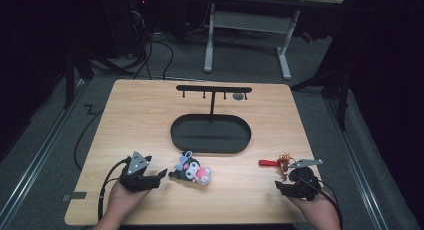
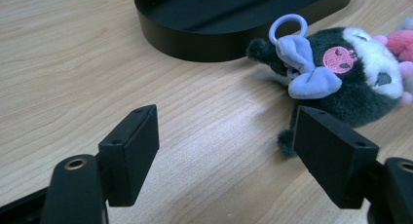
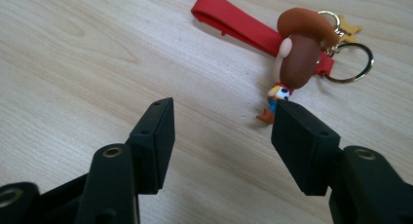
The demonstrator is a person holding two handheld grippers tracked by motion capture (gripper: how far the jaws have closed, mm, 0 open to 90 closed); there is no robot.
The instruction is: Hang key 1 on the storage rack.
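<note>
High view: your worktop [image 1: 150, 105] is light wood grain, with grey floor around it, cables trailing at the far left and a white-legged desk [image 1: 247, 25] behind; the room is dark. Black oval tray [image 1: 210, 134] with a hook stand [image 1: 213, 90] sits mid-worktop. Your left gripper [image 2: 221, 146] is wide open, holding nothing; the plush keychain [image 2: 336, 83] lies just ahead, beside the tray. Your right gripper [image 3: 221, 136] is part open and empty; the cowboy keychain [image 3: 299, 58] with red strap [image 3: 234, 22] lies just ahead.
</note>
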